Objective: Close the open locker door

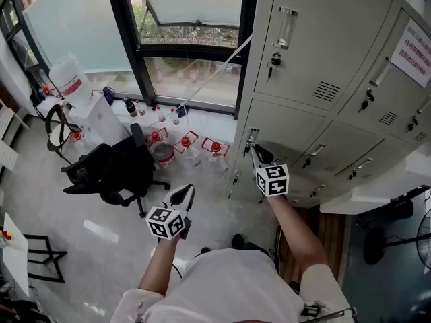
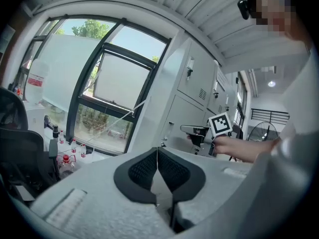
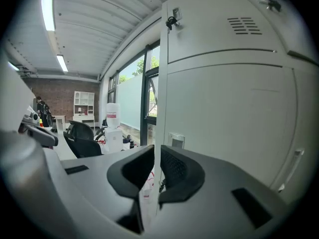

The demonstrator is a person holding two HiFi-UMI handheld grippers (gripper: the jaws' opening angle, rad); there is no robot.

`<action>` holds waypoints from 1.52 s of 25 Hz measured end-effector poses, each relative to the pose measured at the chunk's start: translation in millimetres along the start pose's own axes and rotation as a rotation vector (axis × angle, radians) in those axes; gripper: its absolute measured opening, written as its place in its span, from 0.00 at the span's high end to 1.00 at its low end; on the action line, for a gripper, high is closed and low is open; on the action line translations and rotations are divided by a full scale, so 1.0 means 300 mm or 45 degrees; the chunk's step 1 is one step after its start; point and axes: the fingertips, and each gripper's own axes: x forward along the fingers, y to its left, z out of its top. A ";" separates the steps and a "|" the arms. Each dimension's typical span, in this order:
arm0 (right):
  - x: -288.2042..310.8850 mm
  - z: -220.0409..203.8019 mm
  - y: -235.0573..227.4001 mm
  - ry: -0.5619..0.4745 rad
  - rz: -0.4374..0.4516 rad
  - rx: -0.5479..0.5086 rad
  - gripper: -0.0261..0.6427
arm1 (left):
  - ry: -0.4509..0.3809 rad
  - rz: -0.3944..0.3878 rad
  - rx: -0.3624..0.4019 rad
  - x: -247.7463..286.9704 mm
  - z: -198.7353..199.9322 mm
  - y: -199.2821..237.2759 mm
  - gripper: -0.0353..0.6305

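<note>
The grey locker bank fills the right of the head view. The middle-row left locker door [image 1: 296, 130] [image 3: 224, 123] has its handle plate [image 1: 251, 140] [image 3: 176, 140] near its left edge. My right gripper [image 1: 256, 155] [image 3: 154, 171] is at that left edge, just below the handle. The door's thin edge runs between the narrow-set jaws, which are shut on it. The left gripper view also shows this right gripper [image 2: 197, 131] against the lockers. My left gripper [image 1: 183, 195] [image 2: 158, 163] hangs in free air left of the lockers, shut and empty, its pads touching.
A black office chair [image 1: 111, 170] stands to the left on the pale floor. Several red-capped bottles [image 1: 185, 143] sit below the window [image 1: 195, 79]. A water jug [image 1: 67, 76] stands at the far left. A white desk edge [image 1: 377, 194] juts out under the lockers at right.
</note>
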 end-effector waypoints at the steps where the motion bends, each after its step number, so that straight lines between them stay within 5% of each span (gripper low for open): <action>1: -0.027 -0.001 0.012 -0.001 -0.003 -0.001 0.90 | 0.005 -0.015 0.005 -0.004 -0.002 -0.004 0.92; 18: -0.425 -0.056 0.047 -0.061 -0.112 0.030 0.96 | 0.003 -0.163 0.091 -0.003 0.002 -0.181 0.92; 38: -0.674 -0.039 -0.088 -0.135 -0.011 0.001 0.96 | -0.089 -0.105 0.110 0.056 0.059 -0.429 0.92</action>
